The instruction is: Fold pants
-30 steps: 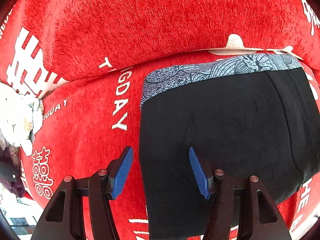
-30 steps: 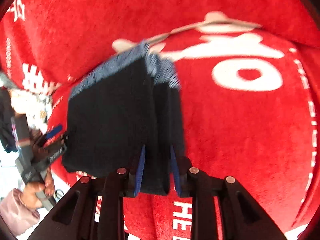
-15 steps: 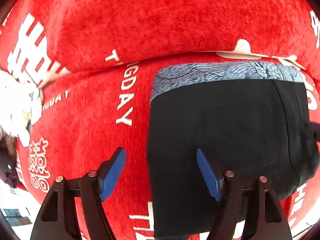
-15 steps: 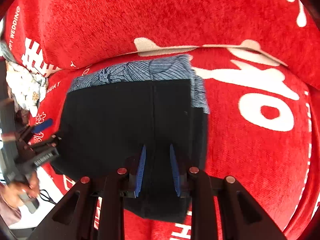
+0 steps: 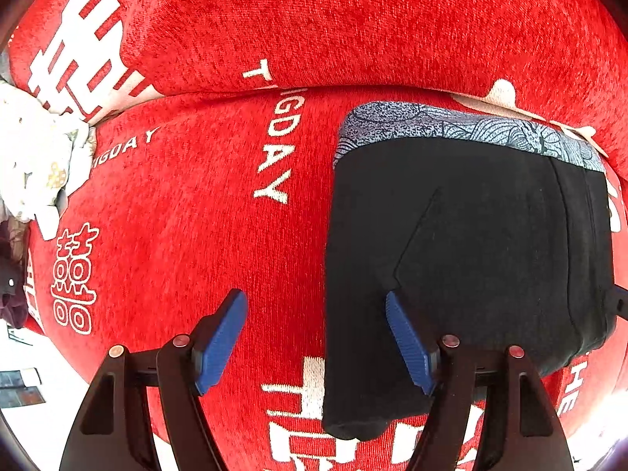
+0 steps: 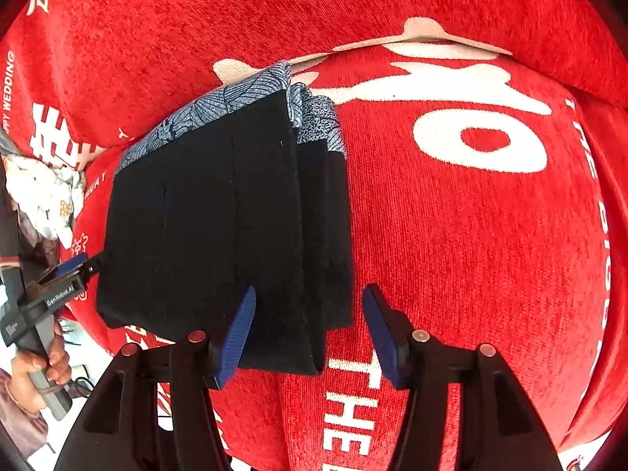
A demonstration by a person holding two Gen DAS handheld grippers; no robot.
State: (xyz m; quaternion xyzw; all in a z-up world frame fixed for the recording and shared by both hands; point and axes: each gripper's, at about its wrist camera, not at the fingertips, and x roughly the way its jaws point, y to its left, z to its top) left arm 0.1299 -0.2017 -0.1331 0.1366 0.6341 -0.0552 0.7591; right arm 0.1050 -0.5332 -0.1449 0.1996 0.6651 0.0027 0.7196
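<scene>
The black pants (image 5: 471, 259) with a blue-grey patterned waistband (image 5: 463, 125) lie folded into a flat stack on the red cushion (image 5: 196, 204). My left gripper (image 5: 316, 337) is open, straddling the stack's left edge. In the right wrist view the folded pants (image 6: 219, 227) show stacked layers at their right edge. My right gripper (image 6: 308, 325) is open, its fingers either side of the stack's near right corner, holding nothing. The left gripper also shows in the right wrist view (image 6: 74, 271) at the stack's left side.
The red cushion cover carries white lettering (image 6: 471, 125) and meets a red backrest (image 5: 333, 19) behind the pants. A white patterned cloth (image 5: 35, 157) lies at the far left. A hand (image 6: 43, 369) holds the left tool.
My right gripper has opened and let go of the pants, which now lie flat. My left gripper stayed open and shifted slightly left.
</scene>
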